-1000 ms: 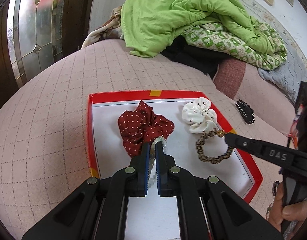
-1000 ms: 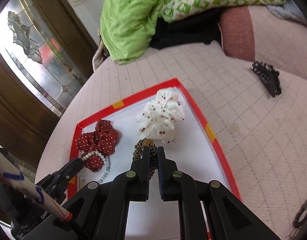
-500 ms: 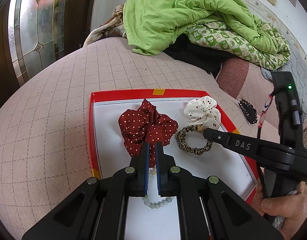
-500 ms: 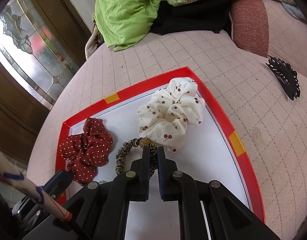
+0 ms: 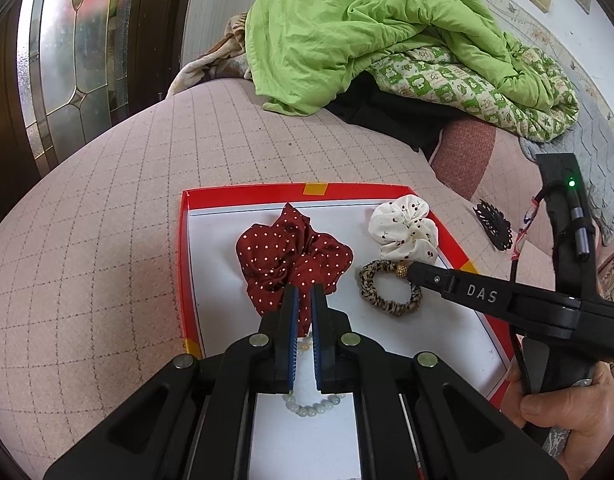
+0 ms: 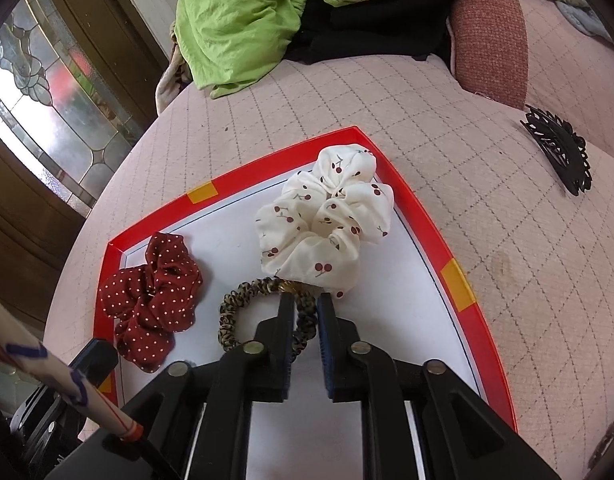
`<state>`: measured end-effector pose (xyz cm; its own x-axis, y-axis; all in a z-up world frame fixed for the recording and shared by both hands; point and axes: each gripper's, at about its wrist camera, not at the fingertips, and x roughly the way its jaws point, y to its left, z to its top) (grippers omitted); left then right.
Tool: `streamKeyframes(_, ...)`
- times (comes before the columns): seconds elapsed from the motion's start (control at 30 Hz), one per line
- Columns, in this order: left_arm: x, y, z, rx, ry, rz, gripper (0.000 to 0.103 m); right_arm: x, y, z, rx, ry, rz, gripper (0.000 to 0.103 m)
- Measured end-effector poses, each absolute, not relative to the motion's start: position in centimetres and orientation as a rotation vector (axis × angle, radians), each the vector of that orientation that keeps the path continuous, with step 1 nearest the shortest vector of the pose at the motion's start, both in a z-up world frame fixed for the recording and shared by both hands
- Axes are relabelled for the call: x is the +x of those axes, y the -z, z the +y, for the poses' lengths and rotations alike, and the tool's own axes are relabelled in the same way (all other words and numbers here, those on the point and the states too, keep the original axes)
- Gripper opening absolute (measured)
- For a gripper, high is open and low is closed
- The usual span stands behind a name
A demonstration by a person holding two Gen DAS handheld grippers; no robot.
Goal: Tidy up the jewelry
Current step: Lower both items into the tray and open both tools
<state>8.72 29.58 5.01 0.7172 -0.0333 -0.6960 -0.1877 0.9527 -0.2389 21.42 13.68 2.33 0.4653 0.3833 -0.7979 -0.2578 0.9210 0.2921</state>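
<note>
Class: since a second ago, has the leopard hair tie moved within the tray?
Yes. The leopard hair tie shifted away from the tray's right rim toward the red scrunchie.

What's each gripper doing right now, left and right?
Left gripper: shut on the pale bead bracelet.
Right gripper: jaws opening, leopard-print hair tie between them, lying on the red-rimmed tray.

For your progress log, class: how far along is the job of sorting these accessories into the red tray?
Done: red dotted scrunchie, white cherry scrunchie and leopard hair tie lie in the red tray. In hand: the right gripper is opening around the hair tie; the left gripper is shut on a bead bracelet. Left: the black hair claw on the bedcover outside.
</note>
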Motion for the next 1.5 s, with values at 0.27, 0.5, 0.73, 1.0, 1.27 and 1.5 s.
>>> streamKeyframes(0.27,8.8,-5.3,29.2,-0.301,-0.08,0.763,0.007,21.0,-3.7,13.2,0.138,-0.404,0.988,0.027)
streamKeyframes(0.5,8.7,-5.6,28.6,-0.281,-0.084,0.75,0.018,20.4,-4.5,12.6,0.143,-0.413,0.977,0.027)
streamKeyframes(0.73,8.8,-5.9,28.3,-0.27,-0.082,0.749,0.02,19.7,-4.9,12.2,0.14,-0.415,0.97,0.027)
streamKeyframes(1.0,8.6,-6.7,27.4,-0.239,-0.106,0.724,0.036,18.6,-5.0,10.7,0.158,-0.406,0.97,0.027)
streamKeyframes(1.27,8.1,-7.4,26.6,-0.206,-0.125,0.696,0.05,16.8,-5.5,8.7,0.195,-0.4,0.955,0.034)
streamKeyframes(1.5,7.5,-8.3,25.8,-0.173,-0.156,0.663,0.062,14.8,-6.5,7.1,0.22,-0.397,0.925,0.042)
